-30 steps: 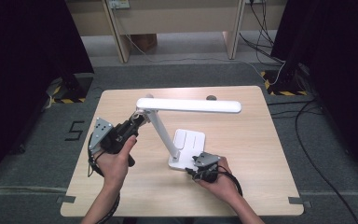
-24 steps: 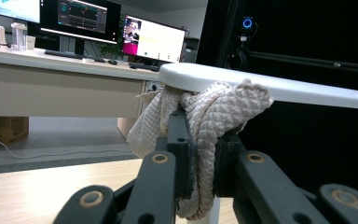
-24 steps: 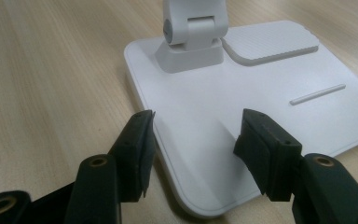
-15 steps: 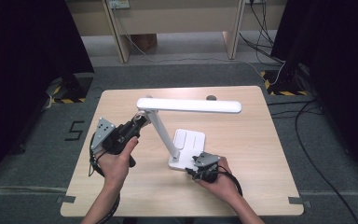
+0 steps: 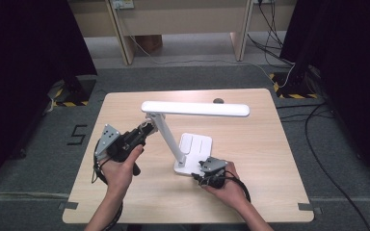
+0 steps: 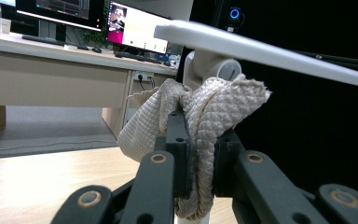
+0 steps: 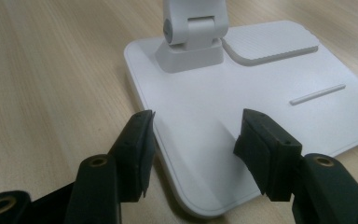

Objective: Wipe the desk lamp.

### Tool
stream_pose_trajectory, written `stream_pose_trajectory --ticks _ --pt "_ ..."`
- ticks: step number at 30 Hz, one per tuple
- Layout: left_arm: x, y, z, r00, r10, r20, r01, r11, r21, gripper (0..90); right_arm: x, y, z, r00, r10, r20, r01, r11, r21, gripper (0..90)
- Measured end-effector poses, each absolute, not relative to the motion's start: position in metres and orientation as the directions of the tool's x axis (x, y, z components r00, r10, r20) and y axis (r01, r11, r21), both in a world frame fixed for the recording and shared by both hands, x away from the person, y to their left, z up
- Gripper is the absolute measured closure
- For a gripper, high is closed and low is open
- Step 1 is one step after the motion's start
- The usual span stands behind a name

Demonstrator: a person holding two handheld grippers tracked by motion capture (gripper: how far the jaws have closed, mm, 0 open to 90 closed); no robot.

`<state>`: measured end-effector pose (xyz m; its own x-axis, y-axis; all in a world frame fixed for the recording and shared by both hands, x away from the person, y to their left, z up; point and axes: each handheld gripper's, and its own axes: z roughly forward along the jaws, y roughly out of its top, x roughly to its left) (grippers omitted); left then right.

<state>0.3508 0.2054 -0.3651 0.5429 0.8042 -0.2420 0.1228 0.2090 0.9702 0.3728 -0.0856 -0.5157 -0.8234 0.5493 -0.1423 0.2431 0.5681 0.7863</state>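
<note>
Left gripper is clamped on the cloth against the lamp arm's top hinge at table centre, right gripper jaws apart over the base's near corner: wipe lightly along the arm and press the base down so nothing tips.

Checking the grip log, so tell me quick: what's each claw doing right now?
Left claw: closed on a beige cloth.
Right claw: open, straddling the corner of the white lamp base.
</note>
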Motion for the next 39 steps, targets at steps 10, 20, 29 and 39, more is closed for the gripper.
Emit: stream_pose_trajectory --ticks 10,20,29,39 --pt "0.351 0.203 -0.373 0.543 0.804 -0.241 0.136 0.199 0.97 80.8 0.373 -0.086 -0.516 -0.824 0.547 -0.145 0.24 0.569 0.786 45.8" --pt "0.352 0.202 -0.379 0.544 0.802 -0.246 0.153 0.194 0.969 80.9 0.373 -0.086 -0.516 -0.824 0.547 -0.145 0.239 0.569 0.786 45.8" --pt "0.352 0.2 -0.386 0.546 0.799 -0.251 0.169 0.189 0.967 80.9 0.373 -0.086 -0.516 -0.824 0.547 -0.147 0.239 0.572 0.785 45.8" --pt "0.352 0.199 -0.394 0.548 0.795 -0.26 0.191 0.183 0.964 80.9 0.372 -0.085 -0.516 -0.821 0.555 -0.134 0.254 0.565 0.785 45.8"
